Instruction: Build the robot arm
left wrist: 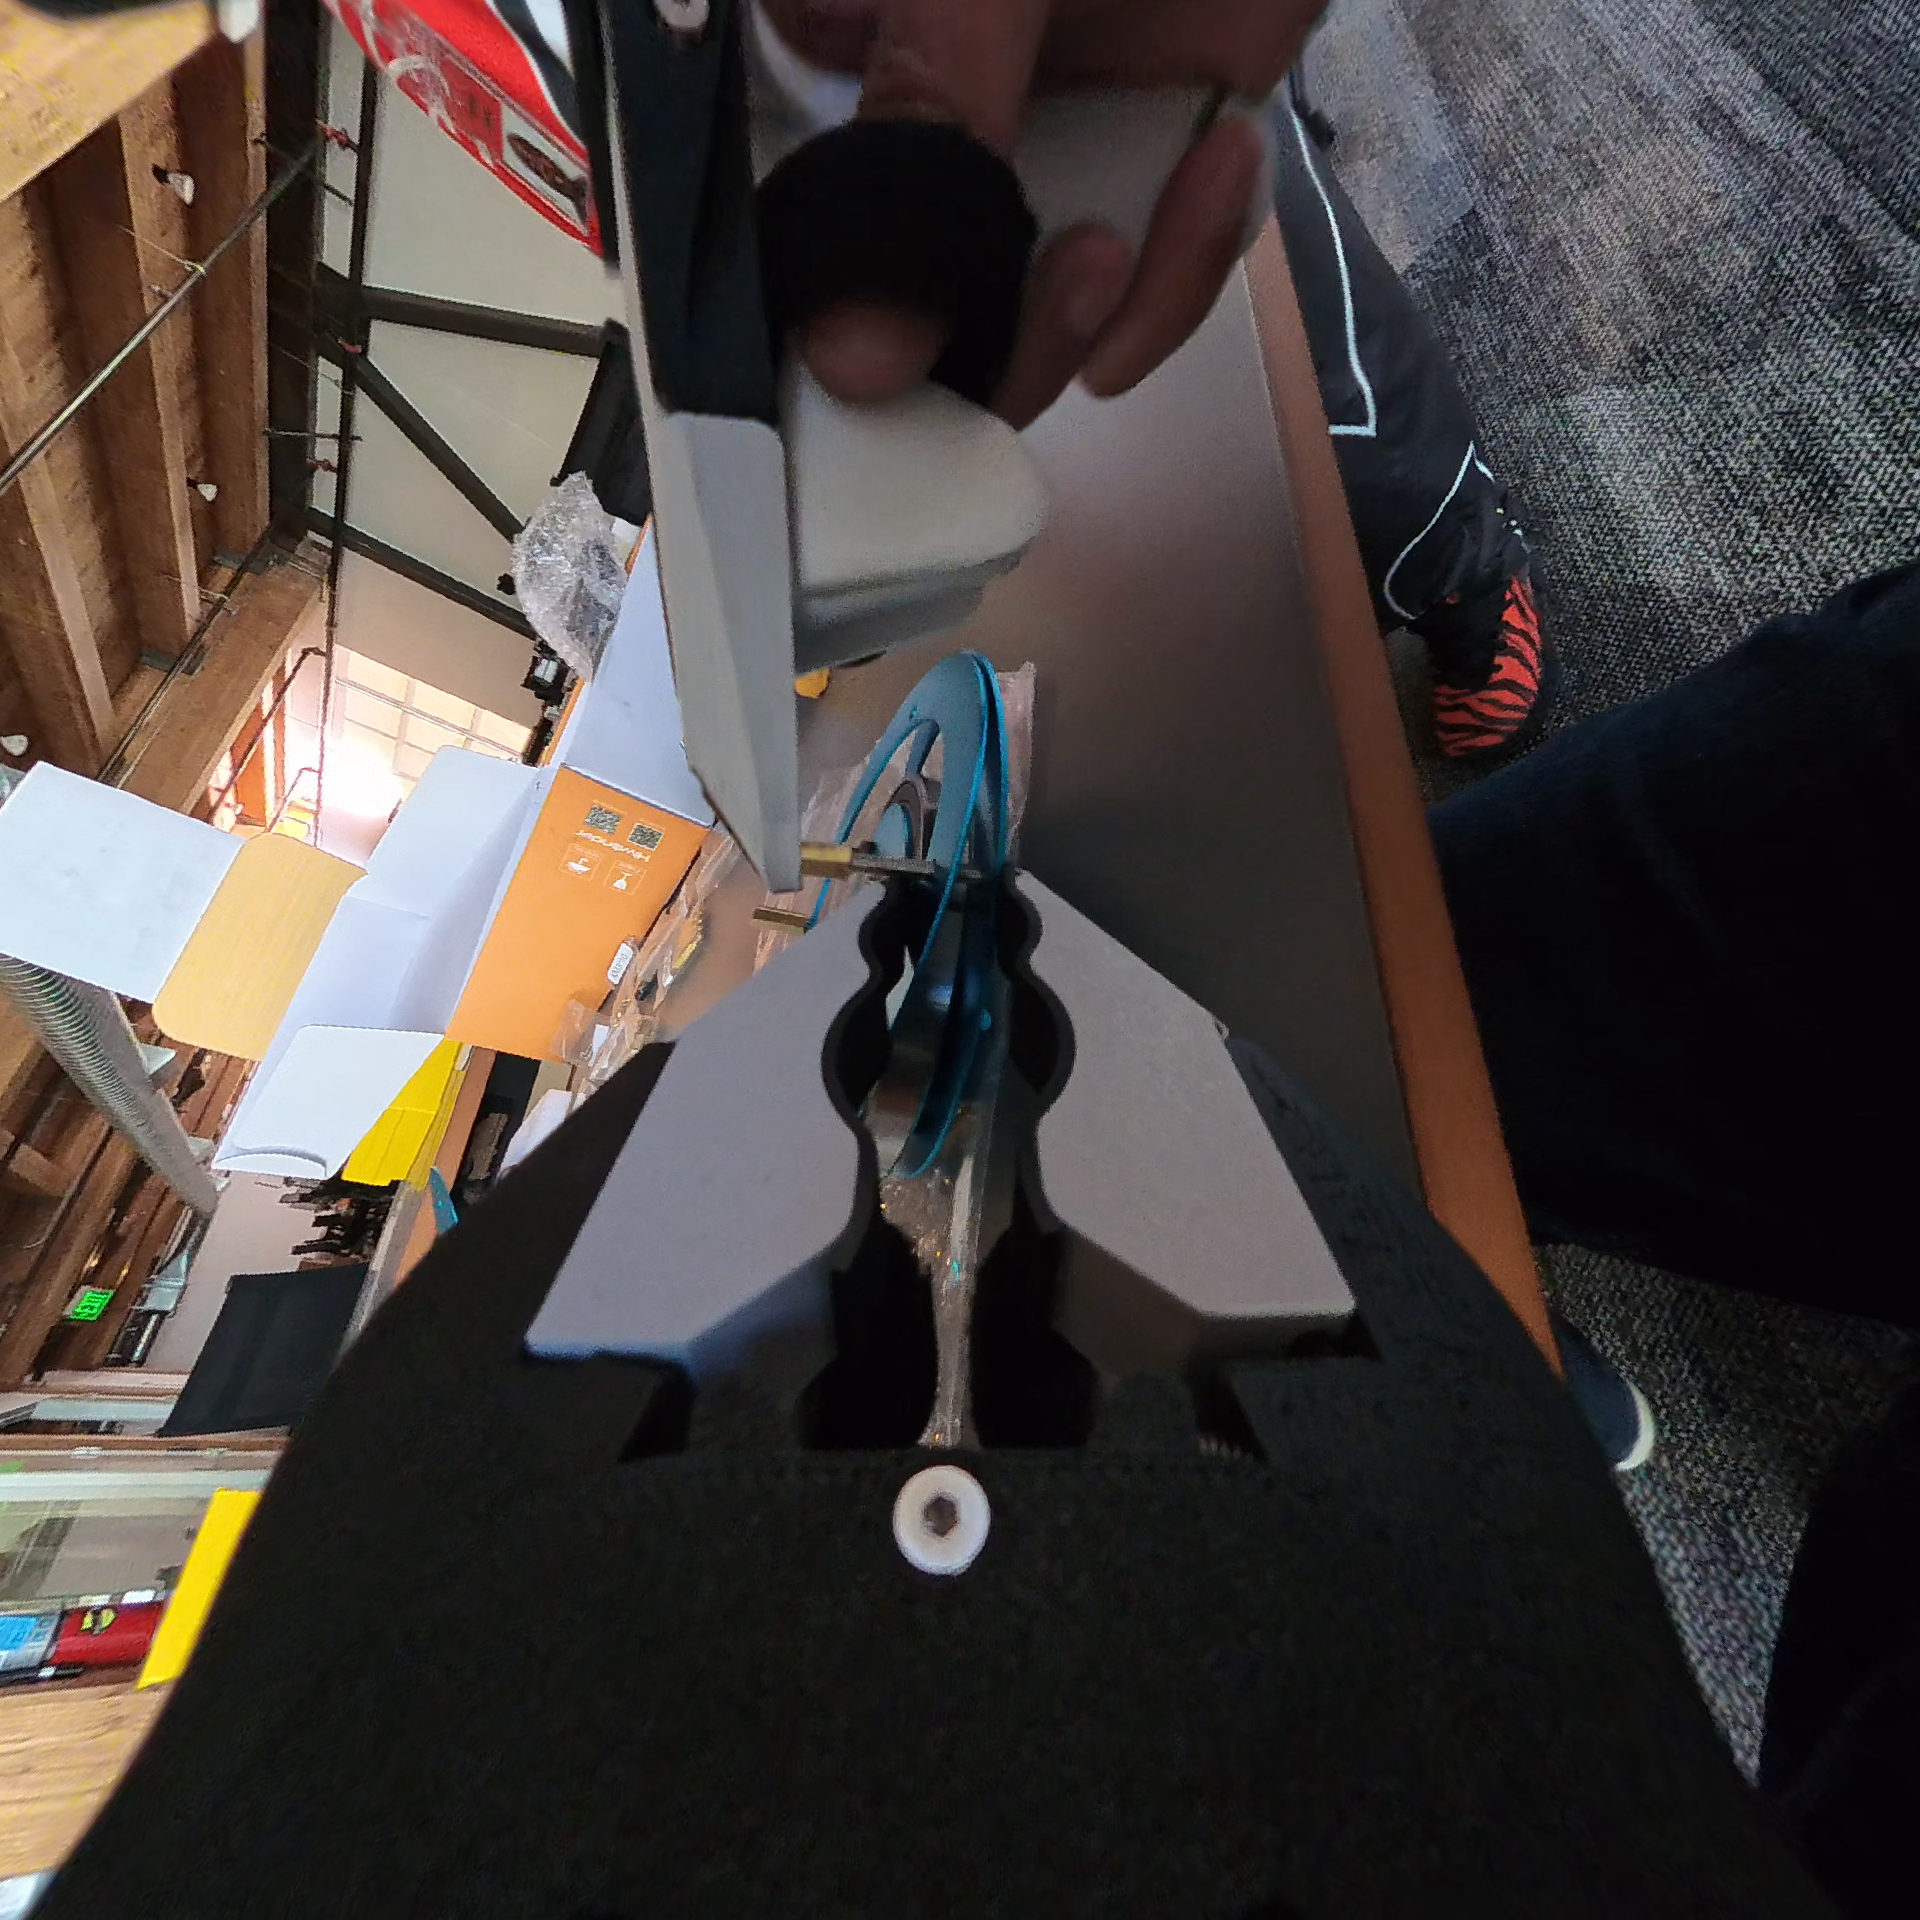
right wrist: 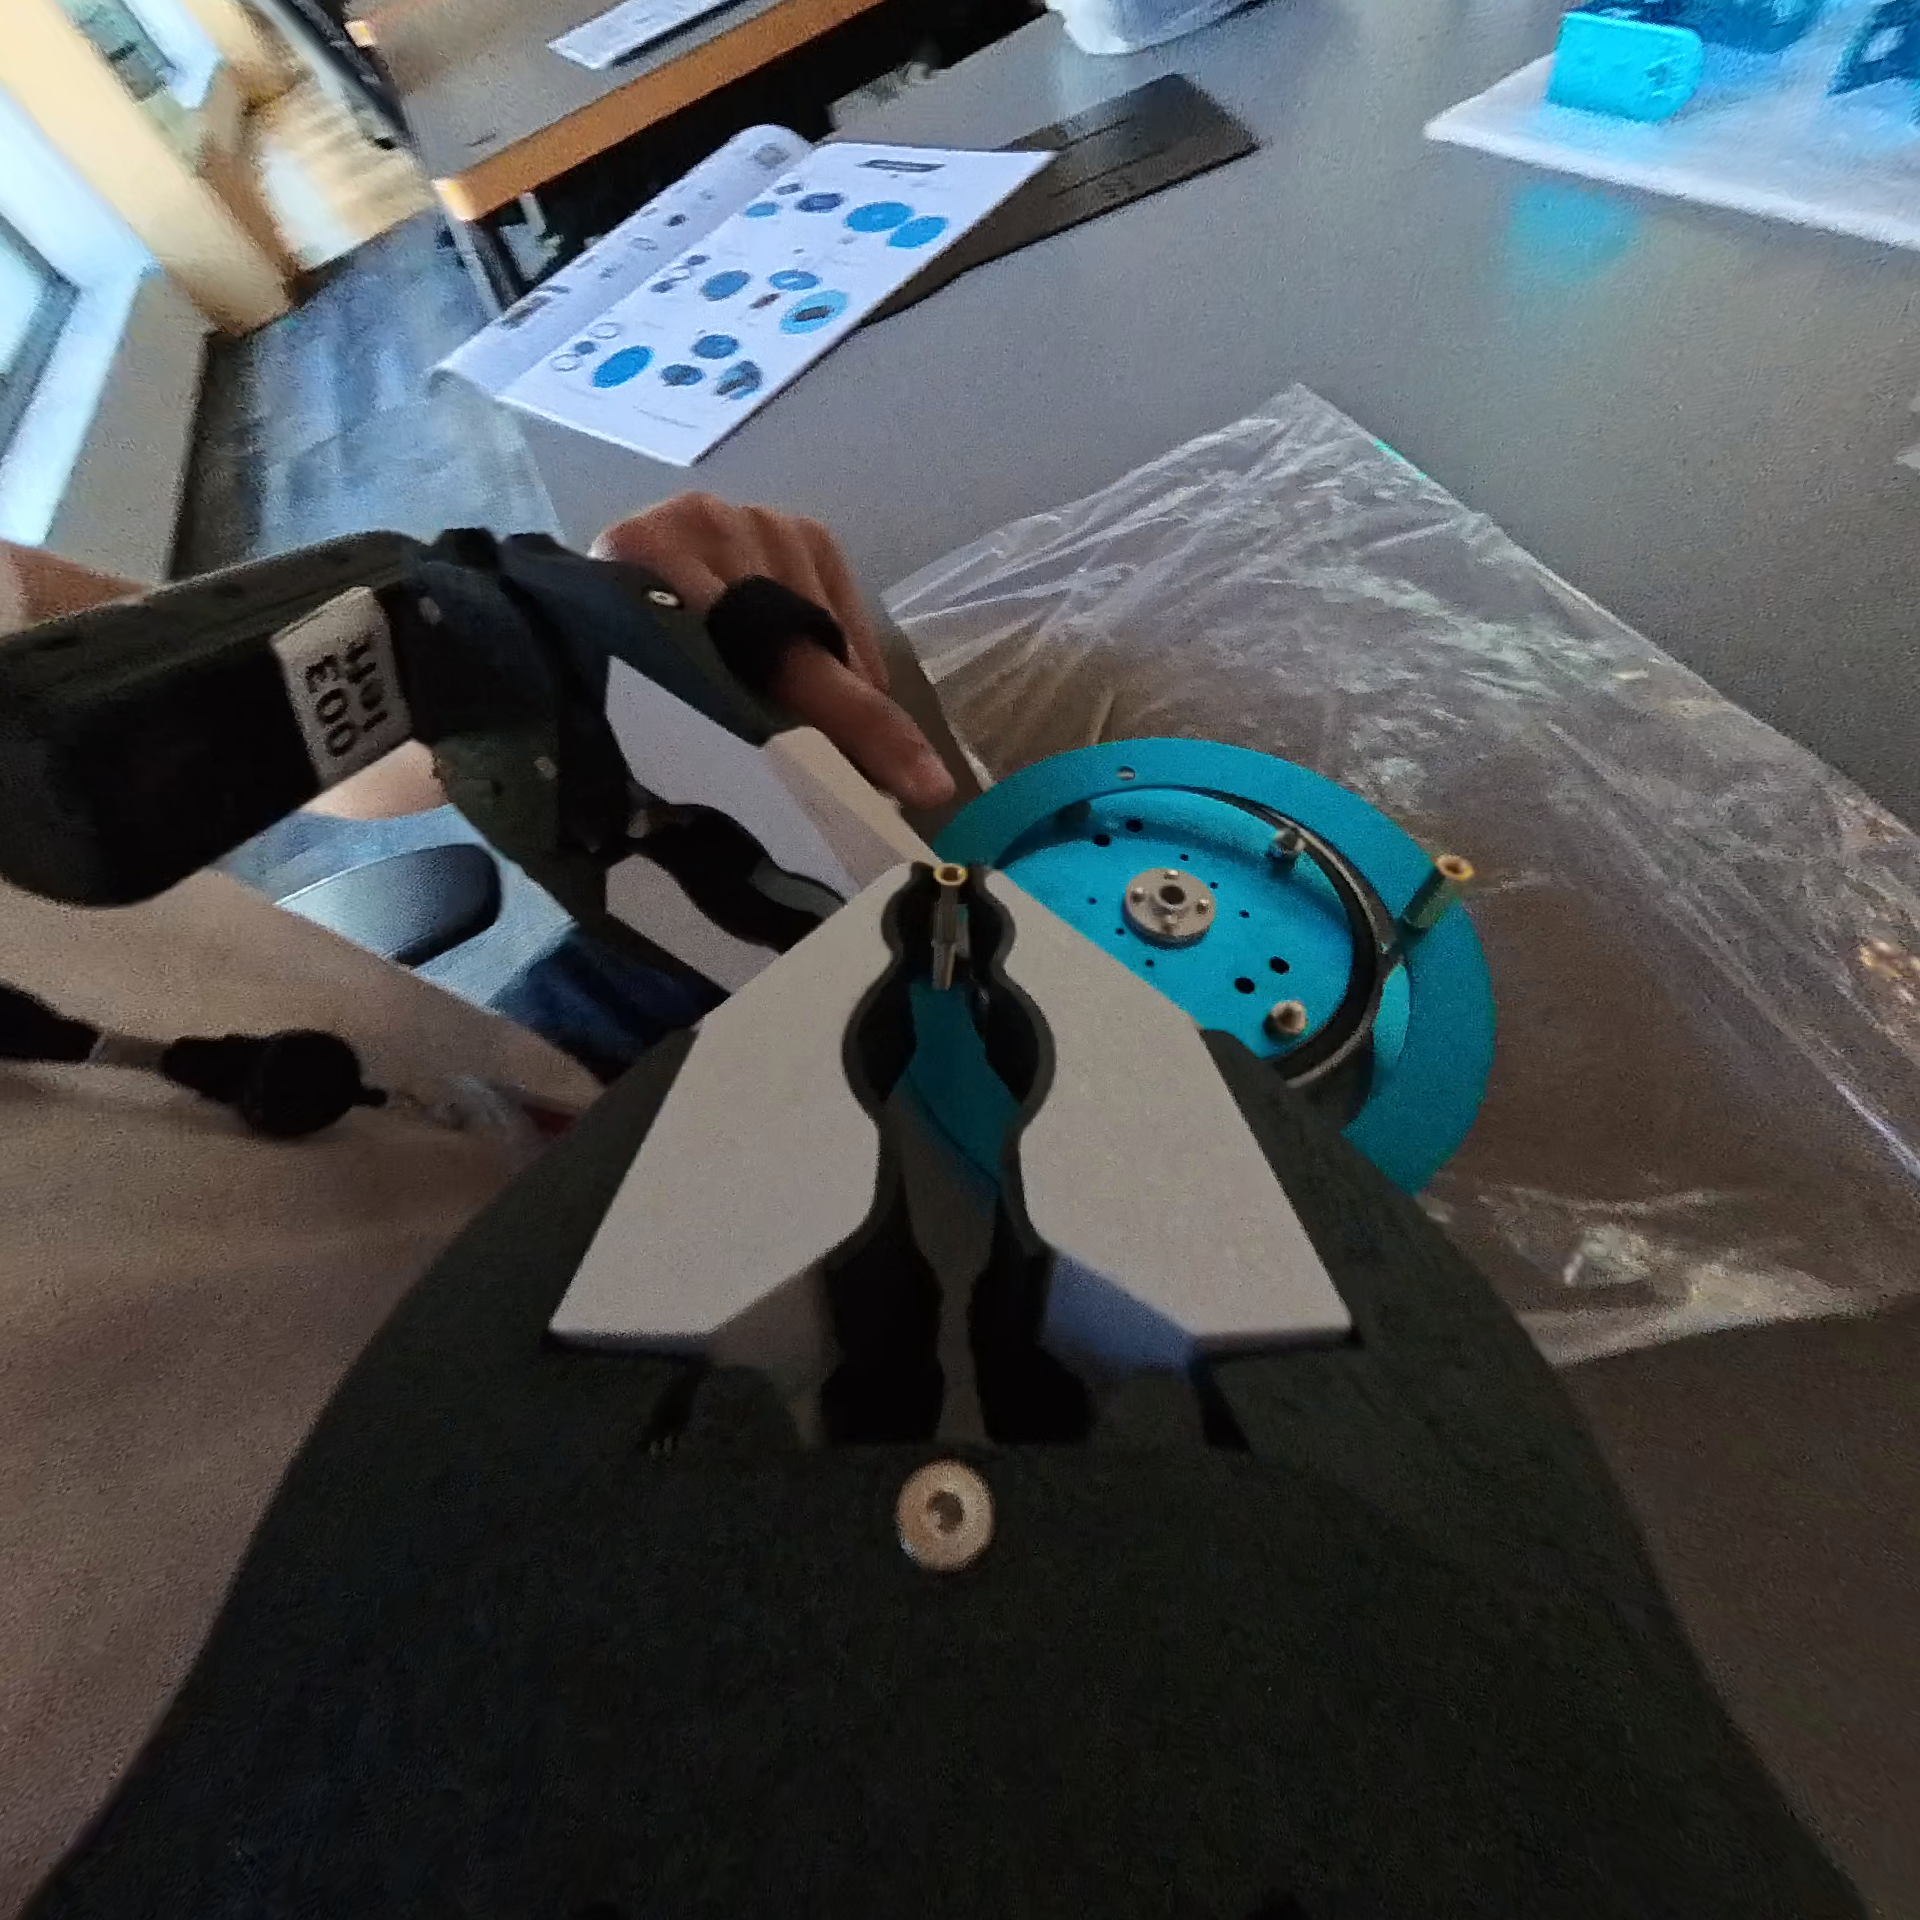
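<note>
A blue metal disc (right wrist: 1455, 1049) with an inner blue plate, a silver hub (right wrist: 1171, 902) and upright brass standoffs (right wrist: 1439, 888) is held tilted over a clear plastic bag (right wrist: 1455, 727). My left gripper (left wrist: 940, 894) is shut on the disc's rim (left wrist: 971, 748), seen edge-on, with some bag film caught in the jaws. It also shows in the right wrist view (right wrist: 883, 821), at the disc's left edge. My right gripper (right wrist: 948, 878) is shut on a brass standoff (right wrist: 945, 920) at the disc's near rim. In the left wrist view its tip (left wrist: 779, 873) holds that standoff (left wrist: 826, 857) against the disc.
An open instruction booklet (right wrist: 727, 301) and a black strip (right wrist: 1122, 135) lie farther back on the grey table (right wrist: 1351, 343). Blue parts (right wrist: 1621, 62) sit at the back right. The table's orange edge (left wrist: 1382, 727) and a person's leg (left wrist: 1662, 987) are close by. My left and right fingertips are right by each other.
</note>
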`<state>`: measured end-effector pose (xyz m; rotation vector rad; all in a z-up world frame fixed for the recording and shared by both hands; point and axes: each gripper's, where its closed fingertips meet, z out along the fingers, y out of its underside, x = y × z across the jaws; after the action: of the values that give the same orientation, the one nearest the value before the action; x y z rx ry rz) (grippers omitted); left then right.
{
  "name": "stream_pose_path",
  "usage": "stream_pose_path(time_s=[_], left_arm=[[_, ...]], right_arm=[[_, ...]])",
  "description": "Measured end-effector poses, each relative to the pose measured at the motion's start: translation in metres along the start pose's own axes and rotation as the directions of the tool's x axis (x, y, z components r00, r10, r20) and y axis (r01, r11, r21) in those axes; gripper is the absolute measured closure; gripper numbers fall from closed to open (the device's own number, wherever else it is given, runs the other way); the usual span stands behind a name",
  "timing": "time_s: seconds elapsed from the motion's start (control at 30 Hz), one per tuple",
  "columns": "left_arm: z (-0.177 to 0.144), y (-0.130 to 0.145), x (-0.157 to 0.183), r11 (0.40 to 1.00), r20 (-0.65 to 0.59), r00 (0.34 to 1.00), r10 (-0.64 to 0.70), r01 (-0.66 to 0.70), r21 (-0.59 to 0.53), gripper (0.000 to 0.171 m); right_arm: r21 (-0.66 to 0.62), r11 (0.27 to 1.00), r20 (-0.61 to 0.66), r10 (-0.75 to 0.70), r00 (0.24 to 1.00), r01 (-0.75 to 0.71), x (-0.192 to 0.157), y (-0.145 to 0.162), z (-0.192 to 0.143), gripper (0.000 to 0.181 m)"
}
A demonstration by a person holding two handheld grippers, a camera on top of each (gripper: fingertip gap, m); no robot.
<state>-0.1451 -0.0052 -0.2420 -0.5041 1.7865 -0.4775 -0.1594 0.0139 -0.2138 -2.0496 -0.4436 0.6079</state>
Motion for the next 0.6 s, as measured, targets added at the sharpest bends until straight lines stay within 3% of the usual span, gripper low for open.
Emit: stream_pose_path(time_s=[0.07,0.17,0.27,0.33,0.4,0.47,0.6], left_arm=[[0.000,0.000,0.001,1.000,0.002,1.000,0.008,-0.008,-0.004,0.154],[0.000,0.000,0.001,1.000,0.004,1.000,0.015,-0.015,-0.004,0.155],[-0.001,0.001,0.001,1.000,0.007,1.000,0.020,-0.020,-0.003,0.155],[-0.001,0.000,0.001,1.000,0.010,1.000,0.026,-0.026,0.001,0.155],[0.000,0.000,0.000,1.000,0.013,1.000,0.017,-0.017,0.005,0.155],[0.000,0.001,-0.002,1.000,0.019,1.000,0.003,-0.003,0.004,0.155],[0.000,0.003,-0.005,1.000,0.033,0.999,-0.005,0.005,-0.001,0.155]], right_arm=[[0.042,0.999,-0.193,0.017,0.981,-0.009,0.002,0.001,0.000,0.176],[0.132,0.991,-0.496,0.066,0.866,-0.001,0.004,0.000,-0.001,0.176],[0.209,0.978,-0.638,0.117,0.761,0.025,0.004,0.000,-0.001,0.176],[0.254,0.967,-0.631,0.170,0.757,-0.005,0.003,0.000,-0.003,0.176],[0.262,0.965,-0.578,0.154,0.801,0.004,0.001,0.000,-0.006,0.171],[0.284,0.959,-0.458,0.150,0.876,-0.016,-0.003,0.001,-0.011,0.141],[0.248,0.968,-0.204,0.099,0.974,-0.047,-0.016,0.008,-0.020,0.132]])
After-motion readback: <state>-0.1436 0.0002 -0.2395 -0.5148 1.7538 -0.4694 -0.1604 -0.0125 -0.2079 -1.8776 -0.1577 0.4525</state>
